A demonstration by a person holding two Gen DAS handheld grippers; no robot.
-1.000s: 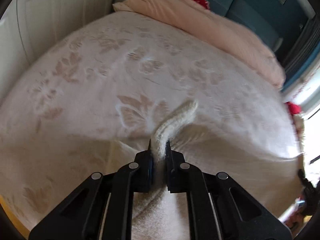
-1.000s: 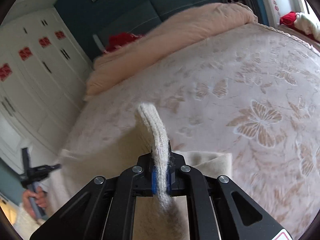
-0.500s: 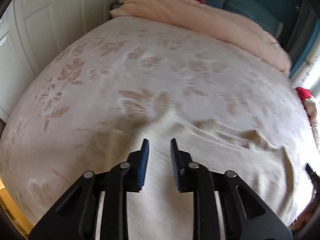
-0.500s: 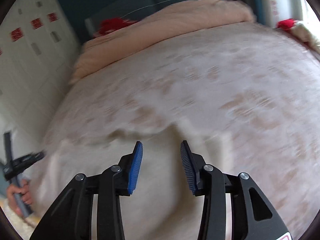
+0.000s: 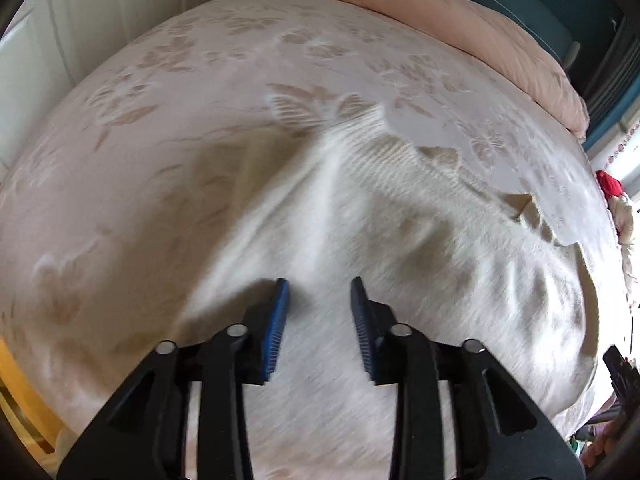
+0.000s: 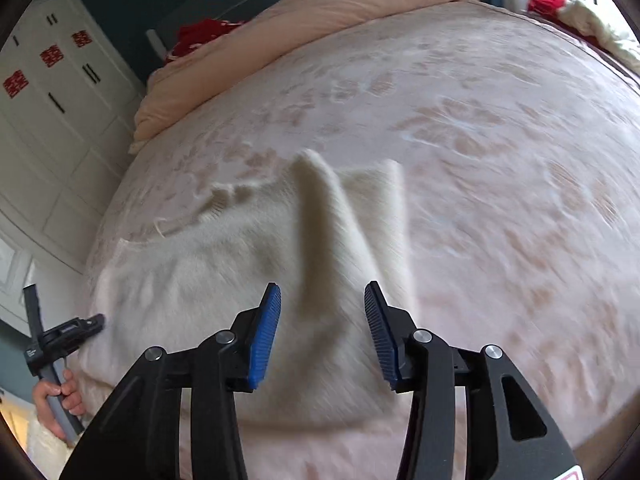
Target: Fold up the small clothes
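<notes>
A: So, where's the garment?

B: Cream knit sweater (image 5: pixel 360 216) lies rumpled on the bed (image 5: pixel 168 92), near its front edge, ribbed hem toward the pillow end.

A: Handling?

B: Soft, light, floppy; prob. stretches, sags if lifted. Pinch the ribbed hem corners.

A: Tools?

B: Left gripper (image 5: pixel 318 312) & right gripper (image 6: pixel 322 320) both spread, holding nothing.

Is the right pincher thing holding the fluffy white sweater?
Apart. In the right wrist view, the right gripper is wide open, with the fluffy cream knitted sweater lying loose on the bed between and beyond its blue pads.
</notes>
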